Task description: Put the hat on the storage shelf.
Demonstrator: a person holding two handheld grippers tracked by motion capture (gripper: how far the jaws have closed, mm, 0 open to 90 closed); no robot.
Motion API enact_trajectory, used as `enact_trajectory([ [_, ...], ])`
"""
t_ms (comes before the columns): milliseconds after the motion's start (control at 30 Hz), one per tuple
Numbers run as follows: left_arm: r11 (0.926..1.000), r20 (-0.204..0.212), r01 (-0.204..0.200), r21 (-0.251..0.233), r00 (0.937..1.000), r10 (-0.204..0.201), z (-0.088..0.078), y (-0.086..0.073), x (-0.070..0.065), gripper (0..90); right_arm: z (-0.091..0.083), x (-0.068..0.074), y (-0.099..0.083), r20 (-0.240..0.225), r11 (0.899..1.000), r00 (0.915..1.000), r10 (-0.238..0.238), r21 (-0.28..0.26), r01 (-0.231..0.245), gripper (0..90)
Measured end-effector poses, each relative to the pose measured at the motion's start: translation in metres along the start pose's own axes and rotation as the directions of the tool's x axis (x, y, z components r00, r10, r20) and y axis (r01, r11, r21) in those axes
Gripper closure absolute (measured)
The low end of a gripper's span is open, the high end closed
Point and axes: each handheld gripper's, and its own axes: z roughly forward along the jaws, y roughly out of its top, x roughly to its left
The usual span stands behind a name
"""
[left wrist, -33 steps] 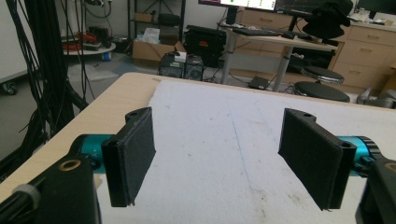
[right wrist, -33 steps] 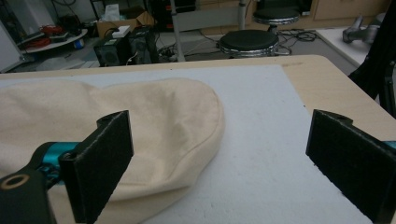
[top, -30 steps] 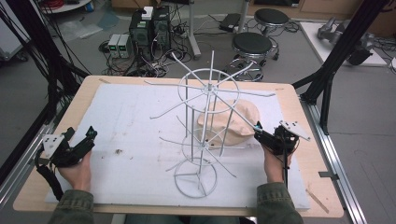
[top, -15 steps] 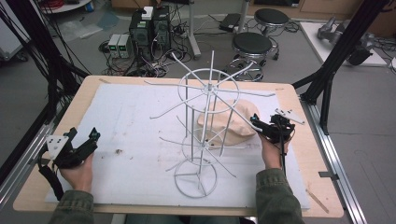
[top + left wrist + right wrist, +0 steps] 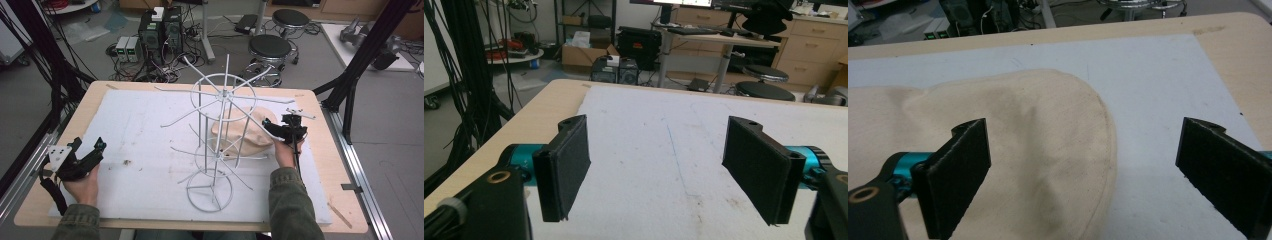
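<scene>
One wire rack (image 5: pixel 220 145), one cream cloth (image 5: pixel 250 131), two grippers, left (image 5: pixel 86 155) and right (image 5: pixel 280 131), plus two stools at 12 o'clock.

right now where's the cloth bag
In the high view the cloth bag lies flat right of centre, behind the wire rack, with the right hand-held gripper open at its edge.

I look all over for words, numbers, labels or signs, and I cannot read any. The small boxes on the floor behind the table are too far off and too blurry for me to read any letters on them.
</scene>
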Motion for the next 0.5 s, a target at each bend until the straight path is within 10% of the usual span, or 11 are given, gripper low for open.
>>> enact_trajectory([
  [500, 0.9999, 0.007, 0.011, 0.001, 0.9999, -0.011, 0.002, 0.0, 0.001, 26.6, 0.026, -0.009, -0.003, 0.015, 0.997, 0.9995, 0.029, 0.069, -0.03, 6.4],
])
